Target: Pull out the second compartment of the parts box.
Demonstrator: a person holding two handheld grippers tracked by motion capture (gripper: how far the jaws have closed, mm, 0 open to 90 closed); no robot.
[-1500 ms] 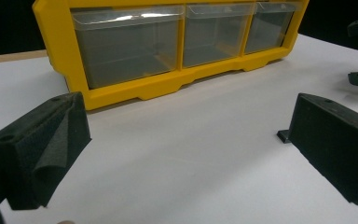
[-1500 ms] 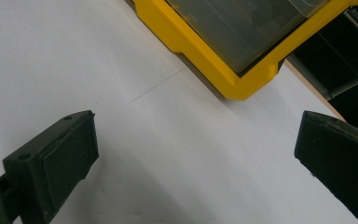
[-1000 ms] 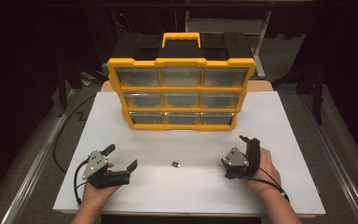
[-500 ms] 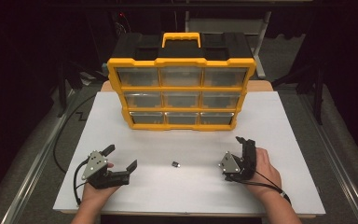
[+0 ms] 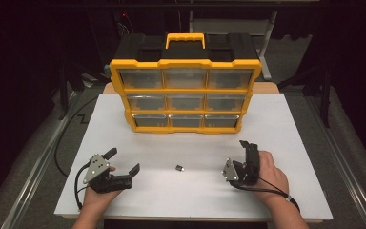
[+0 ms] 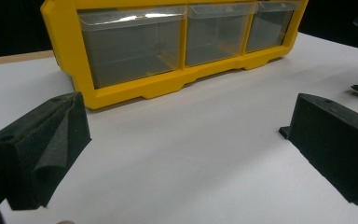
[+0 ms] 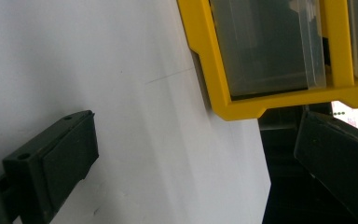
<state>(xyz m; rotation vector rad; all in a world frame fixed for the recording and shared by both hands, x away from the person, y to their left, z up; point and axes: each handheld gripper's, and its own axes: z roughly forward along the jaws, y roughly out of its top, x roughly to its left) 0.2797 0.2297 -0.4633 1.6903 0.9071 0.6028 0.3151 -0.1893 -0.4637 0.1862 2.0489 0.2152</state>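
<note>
A small dark metal part (image 5: 179, 168), short and stubby with a pale glint at one end, lies flat on the white table surface in the lower middle of the high view. It is too small to tell its exact shape. It rests alone, touched by nothing, below and well apart from the yellow plastic drawer organizer with clear drawers (image 5: 186, 95), which stands upright in the upper middle of the frame, its drawers all shut.

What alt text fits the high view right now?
Two open grippers, left gripper and right gripper, rest on a white table either side of a small dark part, with a yellow nine-drawer organizer standing behind.
</note>
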